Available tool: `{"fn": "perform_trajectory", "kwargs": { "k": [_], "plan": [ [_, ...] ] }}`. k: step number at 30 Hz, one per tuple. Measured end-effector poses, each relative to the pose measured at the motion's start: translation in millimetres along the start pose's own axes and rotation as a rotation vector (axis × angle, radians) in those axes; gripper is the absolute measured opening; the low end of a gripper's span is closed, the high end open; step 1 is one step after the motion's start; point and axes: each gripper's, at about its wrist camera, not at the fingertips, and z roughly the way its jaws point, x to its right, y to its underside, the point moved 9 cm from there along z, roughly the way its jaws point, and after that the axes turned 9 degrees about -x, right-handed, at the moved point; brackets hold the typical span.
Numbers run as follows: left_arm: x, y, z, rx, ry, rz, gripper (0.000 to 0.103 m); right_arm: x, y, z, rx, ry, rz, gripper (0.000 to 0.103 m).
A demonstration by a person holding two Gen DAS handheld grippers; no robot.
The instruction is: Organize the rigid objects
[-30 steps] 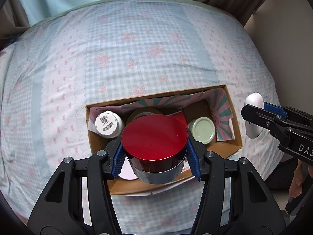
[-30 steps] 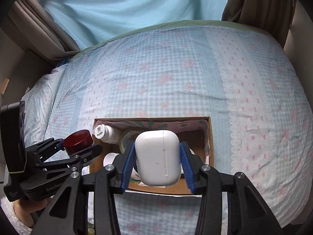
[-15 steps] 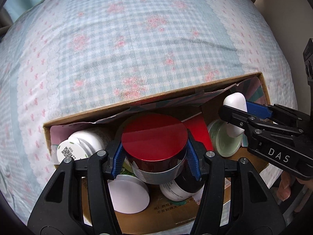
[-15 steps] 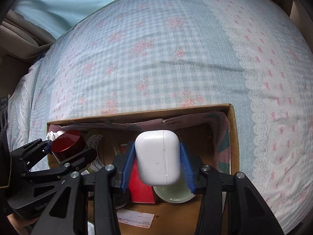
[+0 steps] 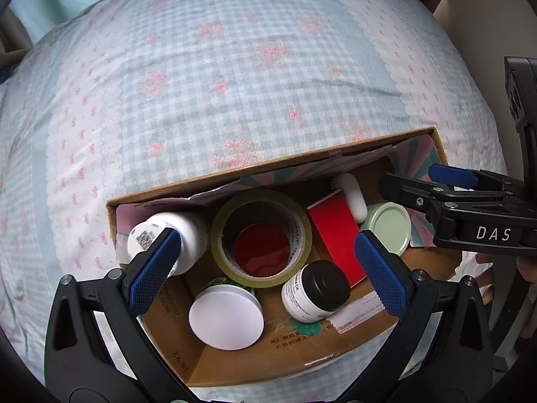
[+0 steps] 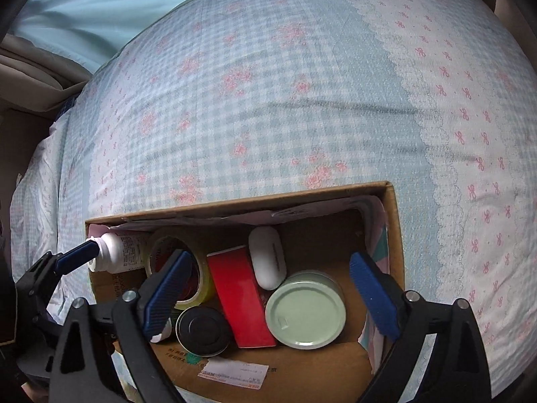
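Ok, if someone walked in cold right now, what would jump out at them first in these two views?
Probably the cardboard box on the gingham bedspread, packed with jars and bottles. Inside it, the red-lidded jar sits in the hole of the tape roll, next to a red box and a white earbud case leaning against it. Both tools, left and right, hang open and empty over the box.
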Motion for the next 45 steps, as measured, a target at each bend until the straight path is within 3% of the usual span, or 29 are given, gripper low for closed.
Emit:
{"fn": "perform_trajectory", "kwargs": {
  "k": [8, 15, 21, 29, 33, 37, 45],
  "plan": [
    [10.2, 18.3, -40.7, 0.063, 0.002, -0.006, 0.103, -6.3, 16.4, -36.5, 0.062, -0.008, -0.010, 0.094],
    [23.8, 40.5, -104.7, 0.160, -0.009, -0.004, 0.103, -15.1, 39.7, -97.5, 0.154, 0.006, -0.046, 0.094],
    [40.7, 59.1, -183.2, 0.275, -0.042, -0.010, 0.103, -22.8, 72.5, -182.3, 0.258, 0.051, -0.090, 0.094],
    [78.1, 94.3, -320.0, 0.548, -0.087, -0.068, 0.103, -23.5, 124.5, -325.0, 0.481, 0.113, -0.138, 0.094],
    [103.5, 118.4, -366.9, 0.639, -0.114, -0.099, 0.103, -15.8, 153.4, -372.9, 0.564, 0.145, -0.176, 0.094],
    [125.8, 143.5, -391.4, 0.697, -0.115, -0.130, 0.103, -2.8, 177.6, -397.4, 0.618, 0.174, -0.197, 0.094],
    [156.8, 174.7, -402.0, 0.761, -0.161, -0.143, 0.103, 21.8, 208.0, -406.6, 0.673, 0.185, -0.196, 0.094]
  ]
}}
